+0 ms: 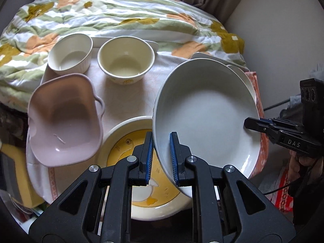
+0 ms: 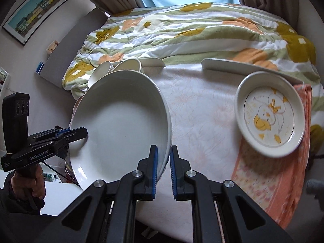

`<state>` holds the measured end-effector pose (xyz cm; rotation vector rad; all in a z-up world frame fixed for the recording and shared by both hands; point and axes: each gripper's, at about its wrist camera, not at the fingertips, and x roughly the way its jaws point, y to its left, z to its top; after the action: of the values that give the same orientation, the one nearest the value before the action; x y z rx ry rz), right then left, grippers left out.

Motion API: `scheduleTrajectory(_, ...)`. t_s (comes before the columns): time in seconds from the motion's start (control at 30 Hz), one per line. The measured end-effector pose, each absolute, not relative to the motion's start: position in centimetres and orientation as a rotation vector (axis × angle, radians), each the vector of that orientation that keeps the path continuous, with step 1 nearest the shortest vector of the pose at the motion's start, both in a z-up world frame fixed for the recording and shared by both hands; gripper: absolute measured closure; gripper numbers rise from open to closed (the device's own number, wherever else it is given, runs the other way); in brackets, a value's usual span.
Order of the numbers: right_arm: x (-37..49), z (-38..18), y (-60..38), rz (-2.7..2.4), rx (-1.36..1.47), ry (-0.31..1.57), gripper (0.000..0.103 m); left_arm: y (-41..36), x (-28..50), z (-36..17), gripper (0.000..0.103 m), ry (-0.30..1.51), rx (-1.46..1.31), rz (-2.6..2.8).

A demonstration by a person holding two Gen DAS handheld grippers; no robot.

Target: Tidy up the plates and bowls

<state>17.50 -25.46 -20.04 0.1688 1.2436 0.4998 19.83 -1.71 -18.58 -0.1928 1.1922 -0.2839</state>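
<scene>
Two grips on one large white plate (image 1: 206, 111), lifted and tilted above the table (image 2: 202, 105): left gripper (image 1: 161, 158) fingers clamped on its near rim, right gripper (image 2: 163, 170) fingers clamped on the opposite rim. Best kept level, moved together, clear of yellow duck plate (image 1: 141, 200), pink dish (image 1: 64, 121), cream bowl (image 1: 125, 58).

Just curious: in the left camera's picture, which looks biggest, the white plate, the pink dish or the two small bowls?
1. White plate, though it is held nearest the camera.
2. Pink dish.
3. Ribbed white bowl and cream bowl: look alike.
</scene>
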Motion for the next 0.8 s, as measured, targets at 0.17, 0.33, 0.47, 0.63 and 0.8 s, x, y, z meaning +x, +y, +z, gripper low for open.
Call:
scheduleTrajectory(0.17, 13.9, -21.5, -23.9, 0.440, 0.264, 1.242, 0.092, 0.2, 17.6, -19.8, 0.089, 1.223, -0.141, -0.324)
scheduleTrajectory(0.33, 12.2, -23.0, -22.4, 0.396, 0.300, 1.226, 0.092, 1.5, 16.5, -22.6, 0.089, 1.254, -0.153, -0.323)
scheduleTrajectory(0.47, 11.4, -24.3, -20.7, 0.350, 0.256, 1.217, 0.092, 2.8, 16.1, -24.9, 0.089, 1.273, -0.168, -0.314)
scheduleTrajectory(0.63, 11.1, -25.7, -19.4, 0.337, 0.261, 1.202, 0.092, 4.2, 16.3, -26.7, 0.089, 1.286, -0.177, -0.304)
scheduleTrajectory(0.8, 11.1, -25.8, -18.2, 0.312, 0.186, 1.164, 0.092, 4.2, 16.7, -27.8, 0.088, 1.295, -0.157, -0.302)
